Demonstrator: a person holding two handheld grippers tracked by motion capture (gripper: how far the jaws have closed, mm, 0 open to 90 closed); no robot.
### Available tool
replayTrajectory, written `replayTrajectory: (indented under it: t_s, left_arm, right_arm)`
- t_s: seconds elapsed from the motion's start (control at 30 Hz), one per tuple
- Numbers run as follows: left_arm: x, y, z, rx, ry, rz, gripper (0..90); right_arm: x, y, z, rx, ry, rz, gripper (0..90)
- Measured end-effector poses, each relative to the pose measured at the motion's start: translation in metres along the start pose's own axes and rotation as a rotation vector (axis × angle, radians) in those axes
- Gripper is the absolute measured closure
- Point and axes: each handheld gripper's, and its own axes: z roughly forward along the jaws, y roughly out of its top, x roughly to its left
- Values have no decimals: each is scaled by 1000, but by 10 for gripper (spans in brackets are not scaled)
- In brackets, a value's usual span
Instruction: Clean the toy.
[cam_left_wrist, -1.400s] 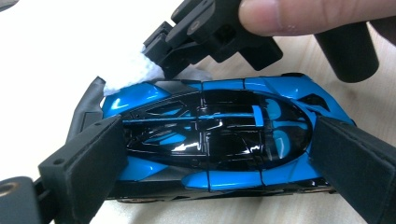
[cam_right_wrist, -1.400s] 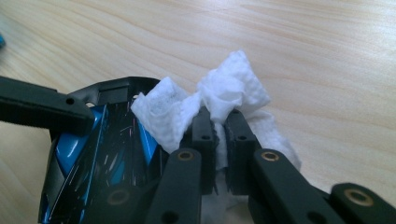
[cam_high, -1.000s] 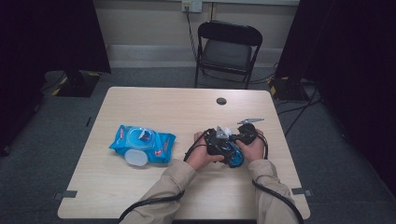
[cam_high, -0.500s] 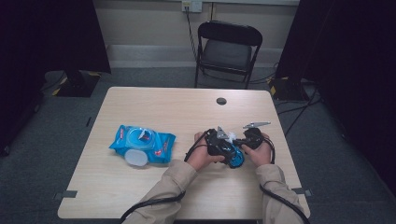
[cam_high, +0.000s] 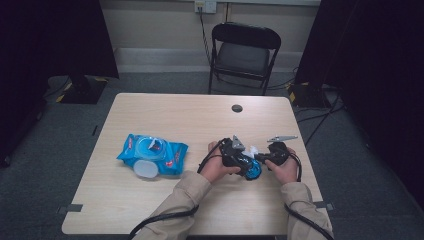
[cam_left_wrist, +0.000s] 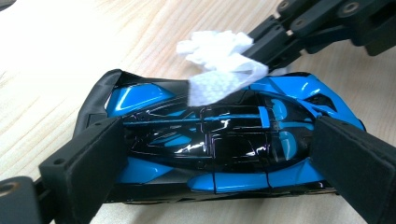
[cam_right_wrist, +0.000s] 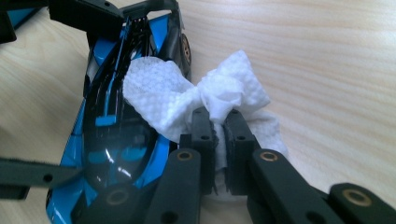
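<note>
A glossy blue and black toy car (cam_left_wrist: 219, 140) lies on the wooden table, clamped end to end by my left gripper (cam_left_wrist: 224, 163). In the high view the car (cam_high: 251, 170) sits between both hands at the table's right. My right gripper (cam_right_wrist: 218, 140) is shut on a crumpled white wipe (cam_right_wrist: 187, 100), whose free flap rests on the car (cam_right_wrist: 116, 140) over its rear deck. The left gripper view has the wipe (cam_left_wrist: 219, 70) draped on the car's upper side, with the right gripper (cam_left_wrist: 264, 49) reaching in from the top right. The two grippers (cam_high: 235, 152) (cam_high: 260, 157) nearly touch.
A blue pack of wet wipes (cam_high: 152, 154) with its white round lid open lies at the table's left. A small dark cable hole (cam_high: 237, 108) marks the far middle of the table (cam_high: 170, 115). A black folding chair (cam_high: 245, 50) stands behind. Cables trail off the near edge.
The right hand and its gripper have shifted slightly right and back, dragging the wipe across the car. The left gripper and car have stayed in place.
</note>
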Motion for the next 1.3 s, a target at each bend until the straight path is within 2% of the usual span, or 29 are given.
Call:
replayTrajectory:
  t_s: [0.53,0.93,1.07,1.3]
  left_arm:
    - [-2,2,0,15,-4,-5,37]
    - [-4,2,1,13,0,-5,37]
    - [-4,2,1,8,1,-4,37]
    - [-4,2,1,7,0,-4,37]
  right_arm:
    - [1,-25,-22,-25,-11,3,854]
    - [-1,-35,-39,-2,-11,6,850]
    - [-4,-32,-47,-65,-18,46,850]
    - [-7,-9,-45,-109,-26,33,851]
